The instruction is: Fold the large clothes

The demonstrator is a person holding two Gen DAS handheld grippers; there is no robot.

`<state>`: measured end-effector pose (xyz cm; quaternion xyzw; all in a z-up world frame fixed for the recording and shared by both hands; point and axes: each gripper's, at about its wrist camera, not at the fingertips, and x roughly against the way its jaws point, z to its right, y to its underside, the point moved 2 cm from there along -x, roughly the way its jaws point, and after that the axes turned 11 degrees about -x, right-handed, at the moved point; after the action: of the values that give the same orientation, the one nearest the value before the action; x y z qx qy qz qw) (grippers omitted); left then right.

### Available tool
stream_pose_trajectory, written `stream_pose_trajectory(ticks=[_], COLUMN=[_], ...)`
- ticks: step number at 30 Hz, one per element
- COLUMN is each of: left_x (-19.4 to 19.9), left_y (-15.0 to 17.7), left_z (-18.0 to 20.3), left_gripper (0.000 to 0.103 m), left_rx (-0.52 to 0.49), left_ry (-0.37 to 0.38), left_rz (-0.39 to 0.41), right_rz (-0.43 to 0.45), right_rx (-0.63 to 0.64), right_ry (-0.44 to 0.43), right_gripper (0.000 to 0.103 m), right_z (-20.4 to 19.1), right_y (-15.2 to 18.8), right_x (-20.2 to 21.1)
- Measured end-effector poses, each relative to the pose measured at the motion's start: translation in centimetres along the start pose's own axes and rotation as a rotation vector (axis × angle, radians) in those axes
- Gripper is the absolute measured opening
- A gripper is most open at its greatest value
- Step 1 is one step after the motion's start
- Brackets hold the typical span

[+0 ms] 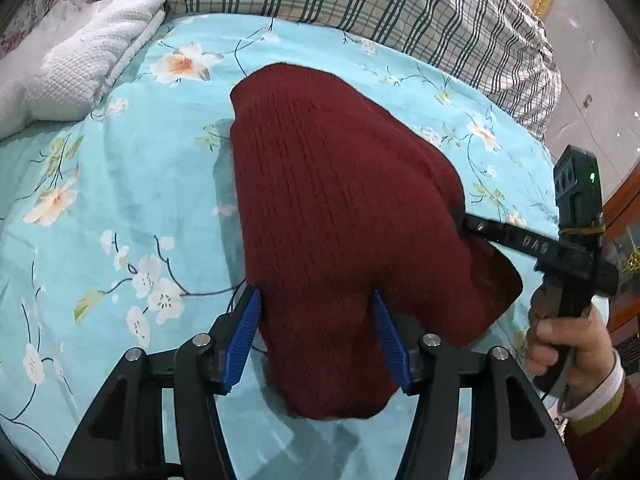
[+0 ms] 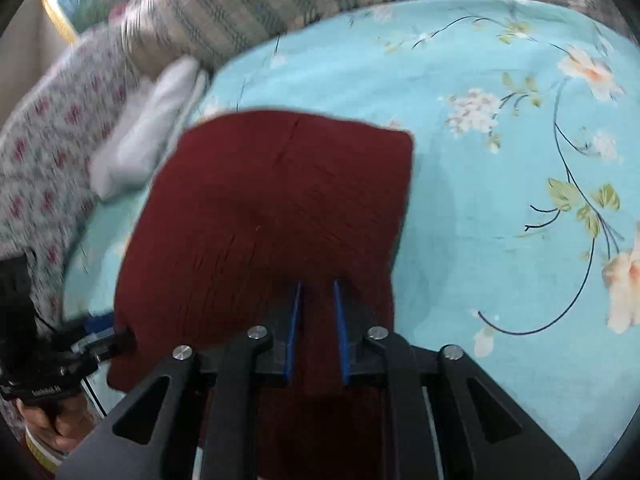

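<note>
A dark red knitted sweater [image 1: 340,208] lies folded into a thick bundle on the light blue floral bedsheet [image 1: 132,184]. My left gripper [image 1: 316,294] stands open at its near end, blue pads wide apart. One pad is beside the fabric's left edge and the other rests on top. In the right wrist view the left gripper [image 2: 108,336] sits at the sweater's [image 2: 272,200] left corner. My right gripper [image 2: 317,284] has its blue pads close together with a fold of red knit pinched between them. Seen from the left wrist, the right gripper [image 1: 466,222] bites into the sweater's right edge, held by a hand [image 1: 560,344].
A white textured blanket [image 1: 92,64] lies folded at the far left. A plaid quilt [image 1: 360,4] is heaped along the back of the bed, with a floral pillow [image 2: 40,152] beside it. The bed's right edge drops to a pale floor and a wooden cabinet [image 1: 624,220].
</note>
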<state>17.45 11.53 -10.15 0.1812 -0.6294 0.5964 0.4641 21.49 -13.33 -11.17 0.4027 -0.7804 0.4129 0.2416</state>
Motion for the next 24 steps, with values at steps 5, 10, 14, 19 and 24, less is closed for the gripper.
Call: stream_pose_trajectory(ticks=[5, 10, 14, 19, 24], left_x=[-0.1, 0.2, 1.8, 3.7, 5.0], left_y=[0.6, 1.3, 2.1, 3.8, 6.1], left_z=[0.1, 0.2, 0.4, 0.7, 1.3], left_gripper=[0.060, 0.060, 0.060, 0.078, 0.082], left_rx=[0.018, 0.038, 0.046, 0.060, 0.042], left_ry=[-0.006, -0.015, -0.044, -0.096, -0.167], left_rz=[-0.004, -0.003, 0.014, 0.020, -0.012], right_rz=[0.001, 0.003, 0.022, 0.035, 0.022], right_rx=[0.027, 0.018, 0.025, 0.059, 0.070], right_ry=[0.033, 0.025, 0.019, 0.023, 0.049], right_gripper=[0.014, 0.016, 0.019, 0.042, 0.044], right_z=[-0.6, -0.6, -1.6, -1.9, -1.0], right_y=[0.2, 0.3, 1.1, 3.5, 6.9], right_x=[0.5, 0.9, 3.6, 7.1, 9.4])
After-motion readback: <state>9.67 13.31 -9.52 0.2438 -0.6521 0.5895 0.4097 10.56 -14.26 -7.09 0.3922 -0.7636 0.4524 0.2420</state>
